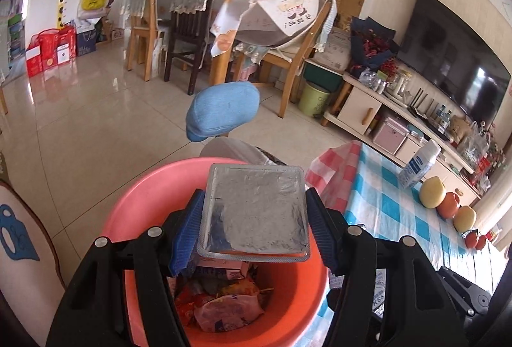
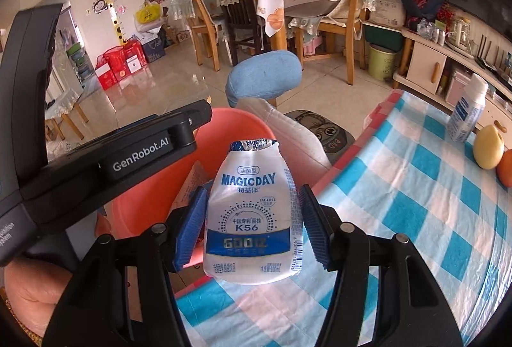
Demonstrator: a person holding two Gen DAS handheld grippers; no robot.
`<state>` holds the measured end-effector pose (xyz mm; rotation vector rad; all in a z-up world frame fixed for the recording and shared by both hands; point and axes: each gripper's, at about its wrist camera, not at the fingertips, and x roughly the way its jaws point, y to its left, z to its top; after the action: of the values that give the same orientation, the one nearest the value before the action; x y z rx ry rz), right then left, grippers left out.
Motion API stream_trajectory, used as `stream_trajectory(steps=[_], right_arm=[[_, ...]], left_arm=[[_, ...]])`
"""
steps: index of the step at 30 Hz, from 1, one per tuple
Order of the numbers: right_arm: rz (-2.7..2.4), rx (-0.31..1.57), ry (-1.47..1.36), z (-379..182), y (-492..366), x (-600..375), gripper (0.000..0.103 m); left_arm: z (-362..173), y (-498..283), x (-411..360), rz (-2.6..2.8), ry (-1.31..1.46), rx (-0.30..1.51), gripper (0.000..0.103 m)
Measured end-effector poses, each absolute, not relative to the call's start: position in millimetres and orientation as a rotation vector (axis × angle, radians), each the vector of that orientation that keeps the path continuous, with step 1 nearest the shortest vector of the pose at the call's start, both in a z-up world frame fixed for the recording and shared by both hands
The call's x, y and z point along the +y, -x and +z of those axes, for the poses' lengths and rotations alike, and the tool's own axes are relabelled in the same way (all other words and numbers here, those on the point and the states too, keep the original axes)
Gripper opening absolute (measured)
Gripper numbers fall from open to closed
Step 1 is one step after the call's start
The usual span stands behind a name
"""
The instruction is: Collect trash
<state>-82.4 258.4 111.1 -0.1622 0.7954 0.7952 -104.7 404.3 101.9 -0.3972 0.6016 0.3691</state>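
Over one pink basin [image 1: 140,203]: one foil tray [image 1: 256,206], one MAGICDAY bottle [image 2: 252,215].

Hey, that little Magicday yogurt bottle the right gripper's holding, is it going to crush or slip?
The bottle is probably light: its foil lid is torn open, so it is likely empty. Its thin walls may dent under the right gripper. The glossy label could slip.
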Motion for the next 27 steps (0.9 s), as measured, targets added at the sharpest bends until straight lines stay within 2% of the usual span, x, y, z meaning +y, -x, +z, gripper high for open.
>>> stream_trajectory(steps=[16, 17, 18, 19, 20, 24, 27], right_arm=[[0.788, 0.813, 0.271, 84.1, 80.0, 295.1, 0.061], [0.786, 0.813, 0.281, 82.5, 80.7, 295.4, 0.063], [0.779, 0.811, 0.288, 81.5, 81.6, 295.2, 0.071], [0.772, 0.804, 0.292, 81.1, 82.9, 294.0, 0.081], [0.757, 0.791, 0.296, 81.5, 84.5, 291.0, 0.084], [0.728, 0.782, 0.270, 83.4, 83.3, 273.7, 0.085], [0.695, 0.775, 0.239, 86.5, 82.4, 255.6, 0.085]], left_arm=[[84.8, 101.4, 420.3, 0.452, 0.422, 0.671, 0.065], [83.2, 99.7, 420.5, 0.461, 0.417, 0.682, 0.068], [81.6, 98.1, 420.7, 0.474, 0.412, 0.695, 0.077], [80.5, 97.4, 421.0, 0.486, 0.408, 0.701, 0.082], [79.5, 97.0, 421.4, 0.495, 0.407, 0.706, 0.082], [77.2, 93.9, 418.9, 0.490, 0.399, 0.726, 0.090], [76.7, 90.3, 411.2, 0.484, 0.364, 0.731, 0.091]])
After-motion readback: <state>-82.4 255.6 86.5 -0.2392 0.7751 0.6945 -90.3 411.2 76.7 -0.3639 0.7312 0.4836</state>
